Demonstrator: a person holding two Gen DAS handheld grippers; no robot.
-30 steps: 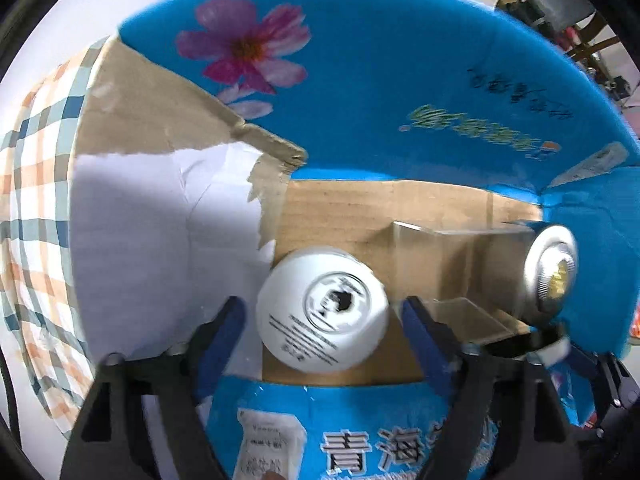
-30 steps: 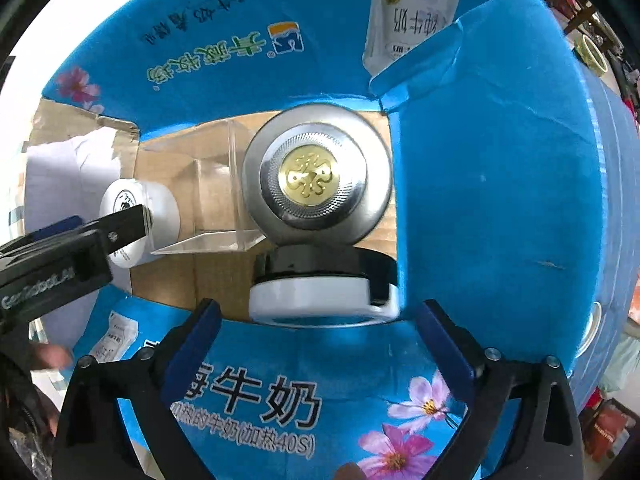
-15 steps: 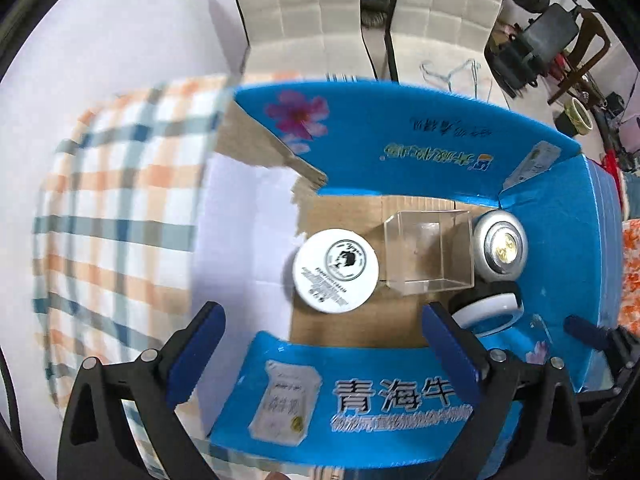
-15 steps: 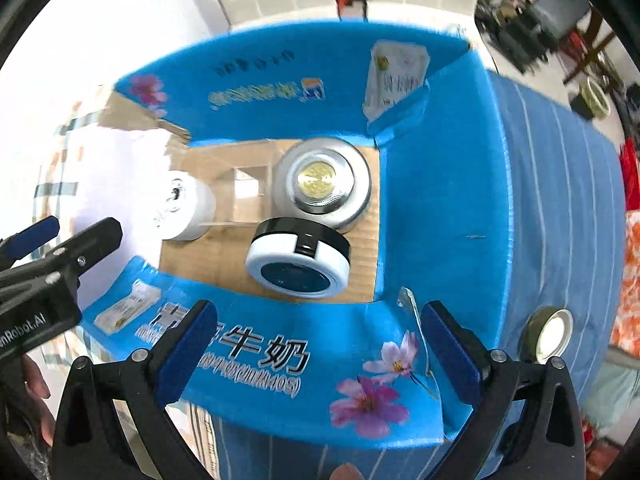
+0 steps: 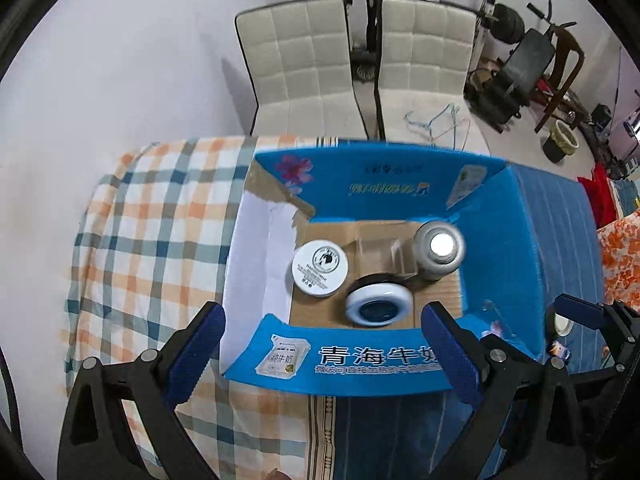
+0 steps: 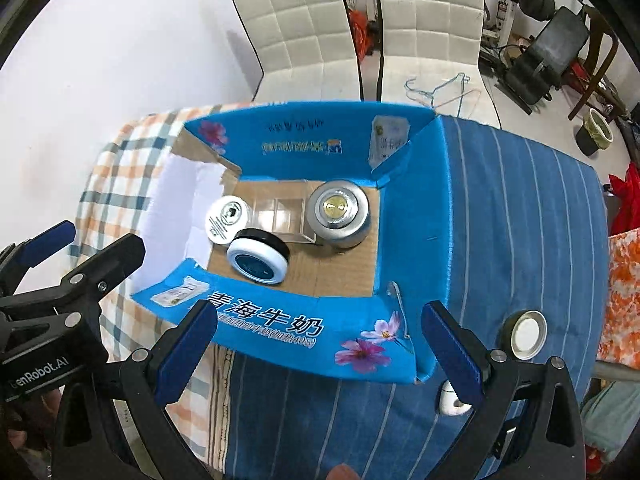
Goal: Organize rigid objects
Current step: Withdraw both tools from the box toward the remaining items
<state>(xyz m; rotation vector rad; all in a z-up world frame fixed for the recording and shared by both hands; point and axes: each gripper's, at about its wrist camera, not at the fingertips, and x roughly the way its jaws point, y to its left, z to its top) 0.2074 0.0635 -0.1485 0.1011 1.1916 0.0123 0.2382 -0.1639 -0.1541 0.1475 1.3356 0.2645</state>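
An open blue cardboard box [image 5: 372, 364] [image 6: 412, 216] stands on the table. Inside it sit a white jar [image 5: 319, 266] [image 6: 228, 220], a clear plastic box [image 5: 378, 250] [image 6: 280, 216], a silver tin with a gold emblem [image 5: 440, 248] [image 6: 338, 210], and a black-and-white round case [image 5: 378, 308] [image 6: 258, 264]. My left gripper [image 5: 322, 316] hangs open and empty high above the box's near flap. Beside it, my right gripper [image 6: 320, 312] is also open and empty, above the same flap. Neither touches anything.
The box rests across a plaid cloth [image 5: 152, 240] and a blue striped cloth [image 6: 520, 200]. A round lid [image 6: 524, 334] and a small white object [image 6: 452, 398] lie right of the box. Two white chairs [image 6: 304, 28] stand behind the table.
Both grippers have risen up and back out of the box. The left jaws widened away from the white jar. All the objects stay in the box.
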